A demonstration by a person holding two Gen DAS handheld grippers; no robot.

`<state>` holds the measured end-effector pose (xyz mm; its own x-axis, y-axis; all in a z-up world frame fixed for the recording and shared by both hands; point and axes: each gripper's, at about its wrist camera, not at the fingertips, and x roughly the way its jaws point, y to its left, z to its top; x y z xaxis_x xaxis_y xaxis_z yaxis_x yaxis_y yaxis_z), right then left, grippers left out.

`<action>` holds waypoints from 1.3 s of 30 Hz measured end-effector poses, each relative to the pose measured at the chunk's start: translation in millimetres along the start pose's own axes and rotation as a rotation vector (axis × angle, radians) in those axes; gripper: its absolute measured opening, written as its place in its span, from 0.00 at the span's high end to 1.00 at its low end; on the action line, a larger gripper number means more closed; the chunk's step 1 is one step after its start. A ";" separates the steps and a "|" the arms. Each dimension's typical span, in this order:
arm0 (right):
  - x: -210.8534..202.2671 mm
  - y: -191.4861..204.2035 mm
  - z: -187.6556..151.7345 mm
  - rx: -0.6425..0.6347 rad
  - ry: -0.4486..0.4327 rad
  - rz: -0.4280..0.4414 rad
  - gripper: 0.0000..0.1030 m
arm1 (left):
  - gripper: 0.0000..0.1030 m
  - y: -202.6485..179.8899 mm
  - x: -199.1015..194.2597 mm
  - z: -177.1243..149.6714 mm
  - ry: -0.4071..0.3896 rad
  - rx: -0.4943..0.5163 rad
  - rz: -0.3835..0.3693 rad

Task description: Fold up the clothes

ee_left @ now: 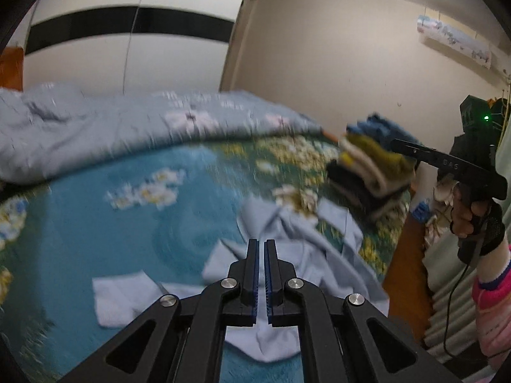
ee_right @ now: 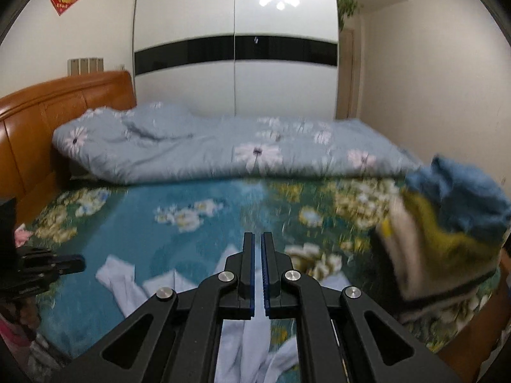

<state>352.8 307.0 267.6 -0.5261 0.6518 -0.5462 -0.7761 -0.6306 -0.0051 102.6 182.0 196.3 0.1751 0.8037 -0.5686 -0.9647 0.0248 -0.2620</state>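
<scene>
Left to right across the bed. The left gripper [ee_left: 261,242] has its jaws drawn together with only a thin slit between the blue-ribbed pads and nothing caught in them; it points down over the light blue garment [ee_left: 287,249], which lies crumpled and unfolded on the teal floral bedsheet [ee_left: 95,210] (motion blur hides the finer creases). The garment sits near the front edge of the bed, probably because that keeps it within reach of both tools and leaves bare sheet around it on which to spread it. Behind it, the grey-blue floral quilt [ee_right: 223,146] is bunched toward the far side by the wardrobe [ee_right: 236,48], apparently pushed back to free a working surface. The right gripper [ee_right: 258,239] is likewise closed on nothing, above a pale fold of the same garment. Furthest right, a stack of folded clothes [ee_right: 447,233] rests at the corner of the bed, well apart from the loose piece, so finished items presumably stay clear of the folding area. The next move likely calls for opening both jaws to pinch an edge.
</scene>
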 end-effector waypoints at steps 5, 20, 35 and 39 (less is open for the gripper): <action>19.1 -5.8 -62.2 -0.014 0.136 0.076 0.97 | 0.96 -11.7 33.0 -40.0 0.123 0.012 -0.035; 33.1 -55.7 -187.7 0.216 0.356 0.097 0.83 | 0.61 -34.3 72.6 -103.6 0.293 0.074 0.011; 65.4 -35.3 -191.7 0.209 0.424 0.082 0.64 | 0.51 -10.0 66.5 -113.6 0.274 0.005 0.064; 74.2 -38.5 -182.2 0.244 0.452 0.130 0.96 | 0.49 -11.6 64.3 -111.5 0.261 0.033 0.033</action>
<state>407.0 302.9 74.7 -0.4627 0.2945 -0.8362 -0.8012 -0.5427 0.2522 146.9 167.1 75.8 0.1837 0.6237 -0.7598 -0.9760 0.0240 -0.2163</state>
